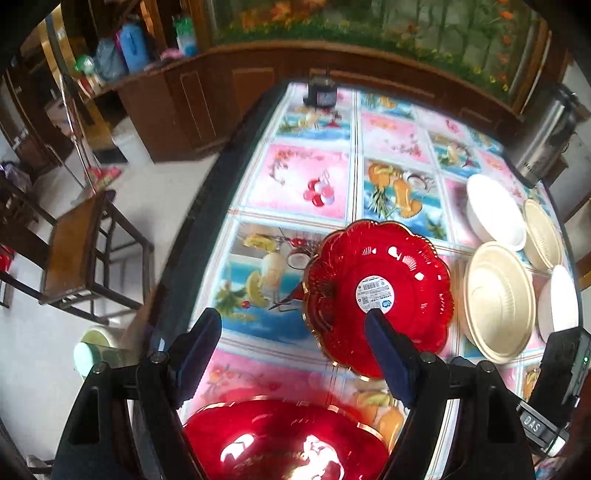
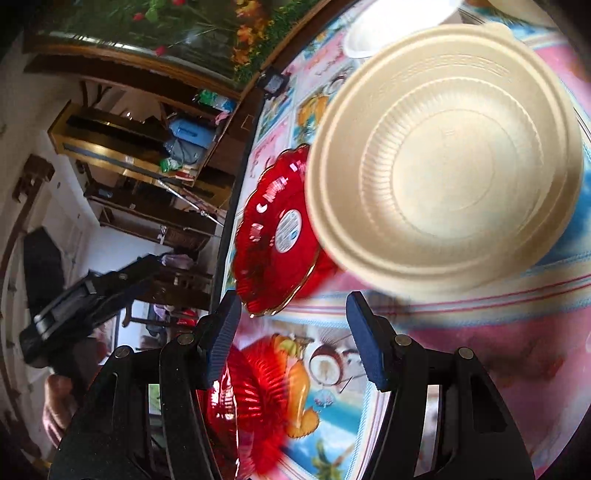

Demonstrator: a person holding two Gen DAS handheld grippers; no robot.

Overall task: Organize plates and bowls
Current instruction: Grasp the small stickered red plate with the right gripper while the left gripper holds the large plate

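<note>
Left gripper [image 1: 291,345] tilted steeply down, jaws apart, empty, above scalloped red glass plate [image 1: 376,295]; right gripper [image 2: 291,332] likewise parted, facing ribbed cream plastic bowl [image 2: 443,162].

Right gripper [image 2: 291,332] above fruit-print tablecloth [image 2: 461,332], jaws apart, nothing between them.
Round cream ribbed plastic bowl [image 2: 447,166] ahead; scalloped red glass plate [image 2: 273,229] partly behind it, second red plate [image 2: 247,406] below.

A home dining room: fruit-print table [image 1: 306,192], wooden chair [image 1: 74,254], cluttered wooden cabinets [image 1: 192,107], fish tank [image 1: 369,26].
</note>
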